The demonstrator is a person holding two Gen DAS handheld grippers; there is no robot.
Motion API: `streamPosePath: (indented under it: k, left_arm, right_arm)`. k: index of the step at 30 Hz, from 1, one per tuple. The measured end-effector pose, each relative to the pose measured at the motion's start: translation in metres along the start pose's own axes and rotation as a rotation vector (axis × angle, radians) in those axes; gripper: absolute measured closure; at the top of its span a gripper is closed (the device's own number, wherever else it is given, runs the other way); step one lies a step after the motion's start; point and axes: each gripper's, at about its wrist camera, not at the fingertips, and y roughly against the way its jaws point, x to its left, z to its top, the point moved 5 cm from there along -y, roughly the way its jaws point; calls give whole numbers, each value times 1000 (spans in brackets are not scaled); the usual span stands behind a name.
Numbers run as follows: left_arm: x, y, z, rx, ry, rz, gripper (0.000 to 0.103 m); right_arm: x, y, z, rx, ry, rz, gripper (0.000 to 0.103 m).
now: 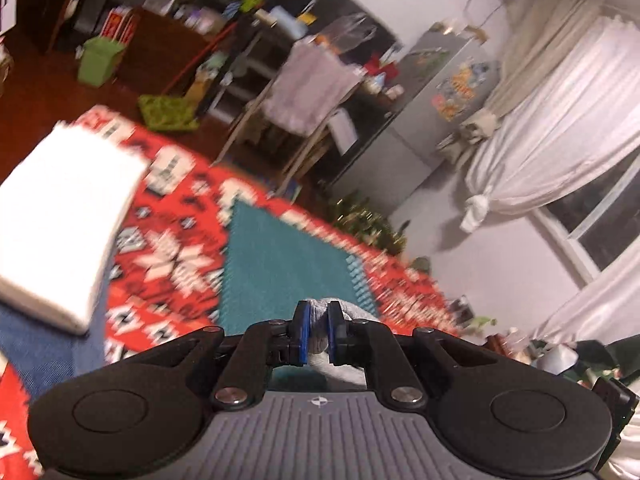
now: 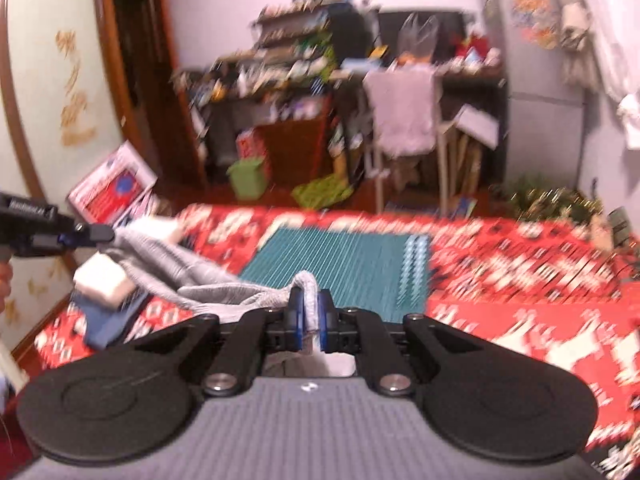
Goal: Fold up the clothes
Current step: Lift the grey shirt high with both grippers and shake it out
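Closest in, at the lower middle of the right wrist view, the right gripper (image 2: 309, 322) is pinched tight on a bunched edge of the grey garment (image 2: 176, 268). From there the cloth runs up and to the left of the frame, lifted off the bed, to the left gripper (image 2: 102, 233) at the left edge, which clamps its other end. In the left wrist view the left gripper (image 1: 317, 332) shows the same grey cloth (image 1: 344, 360) squeezed between its blue pads (image 1: 305, 334). Under the hanging garment lies the red patterned bedspread (image 2: 500, 280), with a teal mat (image 2: 340, 264) just beyond the grippers. At the left of the frame a white folded item (image 2: 102, 282) sits on a blue one (image 2: 108, 322). Farther back, blurred, stand a chair draped with pale cloth (image 2: 402, 112) and a green bin (image 2: 248, 176) on the floor.
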Motion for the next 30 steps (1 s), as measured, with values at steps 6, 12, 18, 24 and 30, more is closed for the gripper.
streamPosePath:
  k: [6,12,18,24,30]
  left_arm:
    - [-46,7,38,-116,2,-121,95]
    - [-93,9,82,-215,-41,-183,95]
    - [-135,13,114,-274,-113,-232,95]
    - [-176,-9,146,-274,-181,-259,96]
    - [-239,-39,180,-259,-267,-317,96]
  right_arm:
    - [-27,29,56,-139,-8,-36,96]
    - [-44,58,120,-269,39,-81,96]
    - [-53,92,172,-375,81,-128,96]
    - [-72,117,220,-422,125,-197,96]
    - [-106,160,267,-480,134,-289,96]
